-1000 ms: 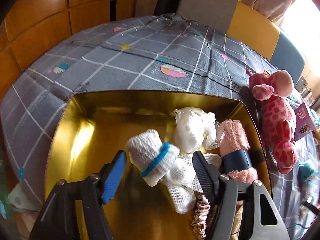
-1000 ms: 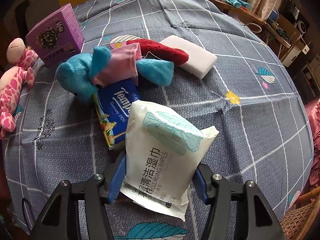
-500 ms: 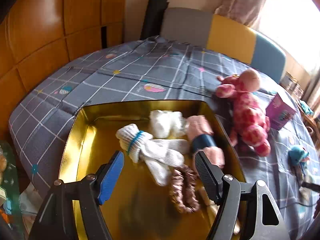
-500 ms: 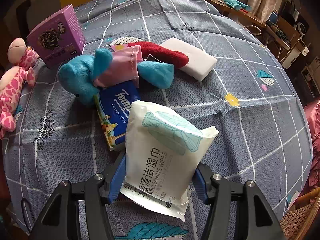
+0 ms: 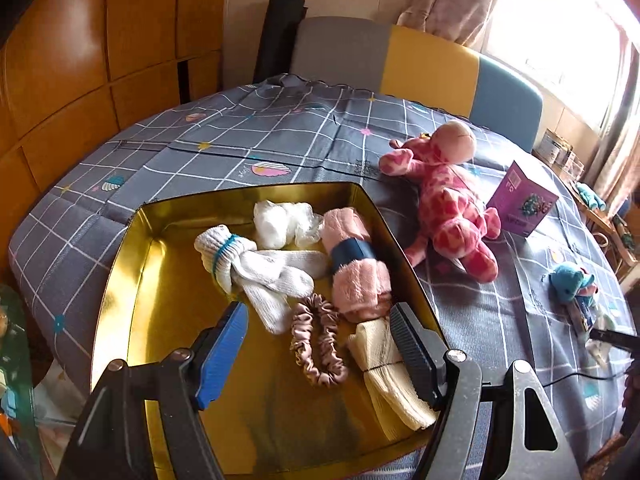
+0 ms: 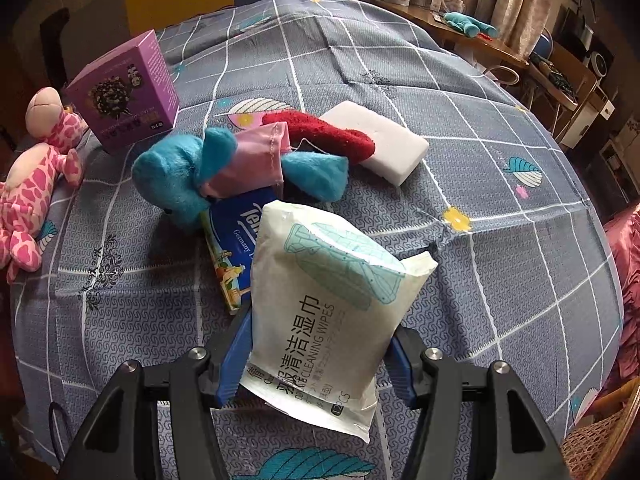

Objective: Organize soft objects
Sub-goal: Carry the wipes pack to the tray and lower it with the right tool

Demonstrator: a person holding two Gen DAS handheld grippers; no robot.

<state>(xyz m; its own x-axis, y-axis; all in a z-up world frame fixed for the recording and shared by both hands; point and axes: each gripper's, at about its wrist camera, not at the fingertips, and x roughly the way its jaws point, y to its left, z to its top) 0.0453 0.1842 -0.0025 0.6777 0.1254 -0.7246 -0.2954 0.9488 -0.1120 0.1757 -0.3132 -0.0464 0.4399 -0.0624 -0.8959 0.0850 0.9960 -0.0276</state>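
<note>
Left wrist view: the left gripper [image 5: 320,334] hangs spread and empty above the gold tray [image 5: 120,264], which holds white socks [image 5: 256,268], a white bundle [image 5: 280,220], a pink roll [image 5: 356,264], a scrunchie [image 5: 318,344] and a cream roll [image 5: 388,376]. A pink giraffe [image 5: 448,204] lies on the cloth [image 5: 280,132] beside the tray. In the right wrist view the right gripper [image 6: 320,344] pinches a wipes pack [image 6: 328,304] above a tissue pack [image 6: 236,236], near a blue plush [image 6: 184,180], red sock [image 6: 320,132], sponge [image 6: 384,144] and purple box [image 6: 124,92].
</note>
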